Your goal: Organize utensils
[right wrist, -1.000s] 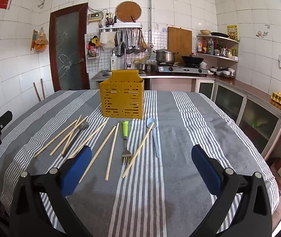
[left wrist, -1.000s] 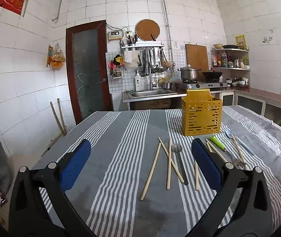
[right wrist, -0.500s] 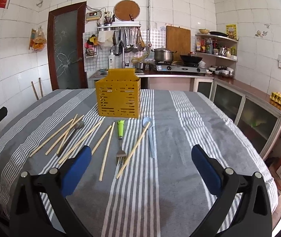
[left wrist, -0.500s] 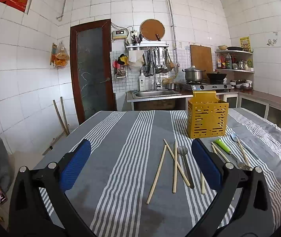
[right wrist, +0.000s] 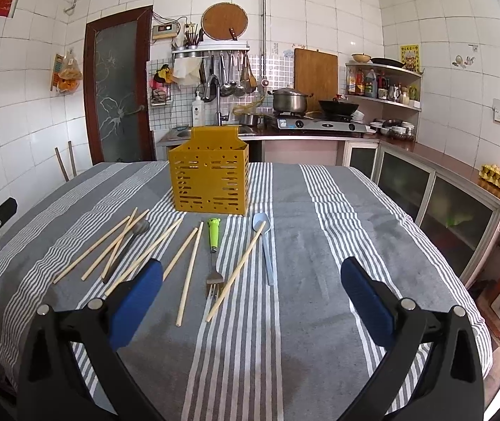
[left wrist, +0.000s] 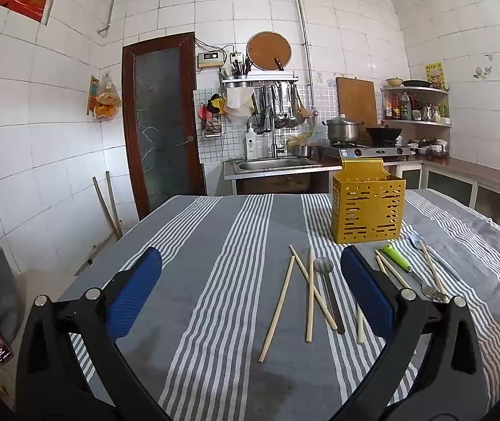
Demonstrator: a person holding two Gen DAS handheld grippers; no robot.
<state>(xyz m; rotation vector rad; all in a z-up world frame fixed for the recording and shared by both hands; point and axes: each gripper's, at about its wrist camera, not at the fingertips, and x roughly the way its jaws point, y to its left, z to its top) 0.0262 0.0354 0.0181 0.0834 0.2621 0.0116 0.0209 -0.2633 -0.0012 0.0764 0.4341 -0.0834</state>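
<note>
Left wrist view: left gripper (left wrist: pixel 250 287) spread wide, holding nothing, above the striped tablecloth (left wrist: pixel 221 280). Between and just beyond its blue pads lie a cluster of wooden chopsticks (left wrist: pixel 307 294) crossing one another, with a dark-handled metal spoon (left wrist: pixel 327 284) among them. The yellow slotted holder (left wrist: pixel 367 203) stands upright farther back and to the right; nothing can be seen in it. Right wrist view: right gripper (right wrist: pixel 251 296) likewise spread and empty. Ahead of it lie the green-handled fork (right wrist: pixel 213 245), tines toward the camera, a pale blue spoon (right wrist: pixel 265 245) with one chopstick (right wrist: pixel 237 270) lying across it, and a loose pair of chopsticks (right wrist: pixel 188 266) left of the fork. The holder (right wrist: pixel 209 182) is just behind these. Judgement: no piece is yet sorted; first pick pending. Best practice: take an uncrossed piece first, e.g. the fork by its thick handle; close across the shaft near mid-length, lift clear before tilting upright over the holder. Thin chopsticks on soft cloth risk rolling; press down lightly.
</note>
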